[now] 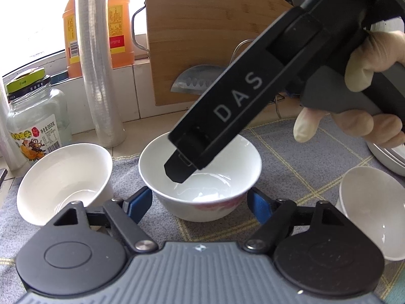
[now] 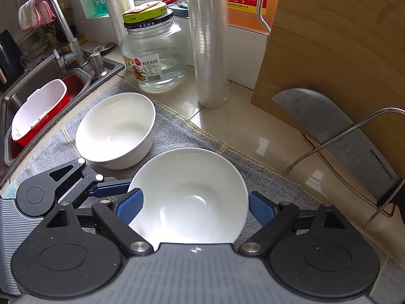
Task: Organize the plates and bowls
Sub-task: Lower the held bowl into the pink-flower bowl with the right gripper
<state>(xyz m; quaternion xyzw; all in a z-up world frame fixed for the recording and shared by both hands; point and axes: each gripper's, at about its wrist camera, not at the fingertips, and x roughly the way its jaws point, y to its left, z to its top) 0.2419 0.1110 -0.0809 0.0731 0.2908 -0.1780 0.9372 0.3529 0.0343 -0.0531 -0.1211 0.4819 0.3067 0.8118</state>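
A white bowl (image 1: 227,159) (image 2: 192,185) with a red pattern low on its outside stands upright on the grey checked cloth (image 1: 291,164). My left gripper (image 1: 200,204) straddles it low down, both blue pads against the outer wall. My right gripper (image 1: 179,174) (image 2: 196,206), held by a gloved hand (image 1: 367,58), comes down steeply over the same bowl. Its blue pads stand beside the rim, wide apart, and do not clearly press. One blue finger (image 2: 114,187) of the left gripper shows at the bowl's left. A second bowl (image 1: 63,177) (image 2: 116,129) sits left, a third (image 1: 367,212) right.
A glass jar (image 1: 35,121), a roll of film (image 1: 98,76) and orange bottles stand at the back. A wooden cutting board (image 1: 202,38) and a cleaver (image 2: 341,131) lean in a wire rack. A sink (image 2: 15,101) with a red and white basin (image 2: 38,111) lies left.
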